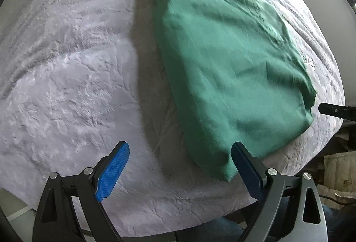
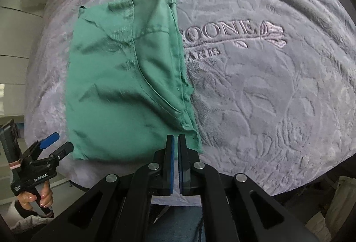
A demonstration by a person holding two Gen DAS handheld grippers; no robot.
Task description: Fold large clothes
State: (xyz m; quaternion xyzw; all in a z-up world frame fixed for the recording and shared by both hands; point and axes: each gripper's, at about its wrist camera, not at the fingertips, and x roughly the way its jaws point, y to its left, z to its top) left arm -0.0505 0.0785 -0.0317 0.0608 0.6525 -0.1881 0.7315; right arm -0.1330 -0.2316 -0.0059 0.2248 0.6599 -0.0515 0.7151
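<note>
Bed blanket [image 2: 278,90] carries green garment [image 2: 124,77], folded narrow for stacking — left tool [image 1: 180,159] wide beside its hem, right tool [image 2: 176,144] pinched empty.

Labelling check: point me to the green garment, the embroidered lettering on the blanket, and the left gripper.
green garment [image 2: 124,86]: right wrist view, middle of the folded cloth.
embroidered lettering [image 2: 222,30]: right wrist view, on the letters.
left gripper [image 1: 180,153]: left wrist view, midway between its open fingertips.
</note>
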